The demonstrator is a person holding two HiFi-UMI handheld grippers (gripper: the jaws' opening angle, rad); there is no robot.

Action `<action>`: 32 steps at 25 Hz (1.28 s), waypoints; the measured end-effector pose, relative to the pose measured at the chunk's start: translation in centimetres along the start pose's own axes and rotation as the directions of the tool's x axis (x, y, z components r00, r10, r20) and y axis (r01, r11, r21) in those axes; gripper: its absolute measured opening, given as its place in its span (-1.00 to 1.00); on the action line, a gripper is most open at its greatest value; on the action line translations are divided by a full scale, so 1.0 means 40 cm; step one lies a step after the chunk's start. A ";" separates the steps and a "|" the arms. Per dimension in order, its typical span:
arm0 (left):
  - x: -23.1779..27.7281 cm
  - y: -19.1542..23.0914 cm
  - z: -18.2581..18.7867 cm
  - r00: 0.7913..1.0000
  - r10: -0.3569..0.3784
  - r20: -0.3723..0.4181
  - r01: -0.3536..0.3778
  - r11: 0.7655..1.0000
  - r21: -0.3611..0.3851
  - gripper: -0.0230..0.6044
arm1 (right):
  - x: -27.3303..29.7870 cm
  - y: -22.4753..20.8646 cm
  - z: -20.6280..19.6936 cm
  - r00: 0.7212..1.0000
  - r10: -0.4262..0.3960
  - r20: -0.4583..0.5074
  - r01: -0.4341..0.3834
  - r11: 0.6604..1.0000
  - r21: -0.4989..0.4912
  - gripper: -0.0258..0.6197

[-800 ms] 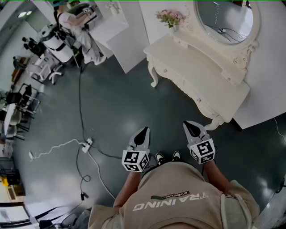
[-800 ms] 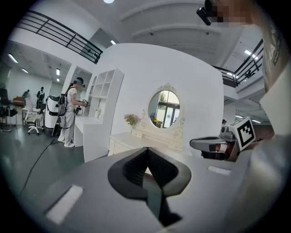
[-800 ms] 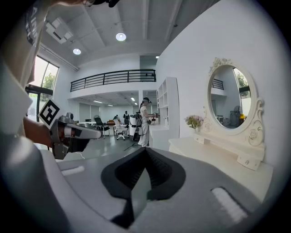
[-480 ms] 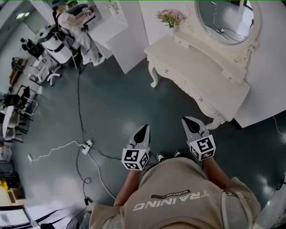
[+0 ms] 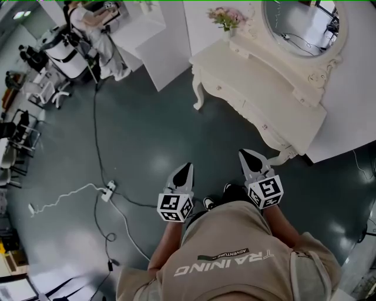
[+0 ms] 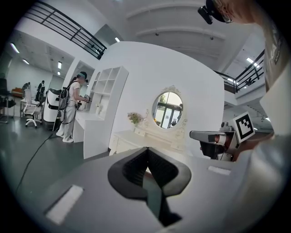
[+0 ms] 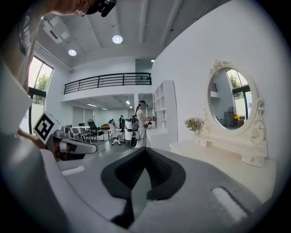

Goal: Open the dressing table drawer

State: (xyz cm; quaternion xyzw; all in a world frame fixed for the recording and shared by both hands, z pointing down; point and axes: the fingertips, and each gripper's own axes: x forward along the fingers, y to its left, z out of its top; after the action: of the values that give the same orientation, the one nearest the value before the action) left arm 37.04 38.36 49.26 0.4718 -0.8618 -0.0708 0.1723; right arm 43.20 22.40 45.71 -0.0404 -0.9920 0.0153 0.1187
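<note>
The cream dressing table (image 5: 265, 88) stands at the upper right of the head view, with an oval mirror (image 5: 301, 22) and a vase of flowers (image 5: 226, 16). Its drawer fronts (image 5: 245, 110) with small knobs face me and are closed. My left gripper (image 5: 184, 169) and right gripper (image 5: 249, 155) are held in front of my body over the dark floor, both shut and empty, well short of the table. The left gripper view shows the table (image 6: 132, 138) beyond the shut left gripper (image 6: 146, 149). In the right gripper view the table (image 7: 218, 157) lies right of the shut right gripper (image 7: 145, 149).
A white shelf unit (image 5: 157, 41) stands left of the table. A person (image 5: 88, 23) with equipment works at it. A black cable (image 5: 97, 129) and a white power strip (image 5: 107, 191) lie on the floor at my left. Office chairs (image 5: 23, 123) stand far left.
The dressing table has come slightly nearer and lower in the head view as I step toward it. Both grippers stay shut and keep their place before my body.
</note>
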 end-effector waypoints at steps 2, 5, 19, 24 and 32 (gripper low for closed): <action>0.002 0.011 -0.002 1.000 -0.002 0.002 0.002 1.000 -0.012 -0.87 | 0.009 -0.005 0.000 1.000 -0.021 -0.014 0.021 1.000 -0.010 -0.92; 0.012 0.032 0.005 1.000 -0.002 0.011 0.003 1.000 -0.026 -0.87 | 0.039 -0.022 0.009 0.999 -0.040 -0.025 0.040 0.999 -0.015 -0.91; 0.161 0.207 0.059 0.996 0.079 -0.032 -0.080 0.996 -0.026 -0.87 | 0.289 -0.107 0.015 0.999 0.018 -0.037 -0.018 1.000 0.008 -0.92; 0.302 0.266 0.139 0.996 0.080 -0.041 -0.079 0.997 0.012 -0.87 | 0.423 -0.200 0.051 0.999 0.035 -0.023 -0.034 0.999 0.016 -0.92; 0.587 0.347 0.265 0.995 0.096 -0.002 -0.096 0.995 0.037 -0.87 | 0.624 -0.368 0.103 0.997 0.077 -0.025 -0.077 0.997 -0.003 -0.91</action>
State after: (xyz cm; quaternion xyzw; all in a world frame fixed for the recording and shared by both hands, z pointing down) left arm 10.61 25.82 48.76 0.4329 -0.8844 -0.0454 0.1684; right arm 16.93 9.75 48.14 -0.0788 -0.9882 0.0175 0.1305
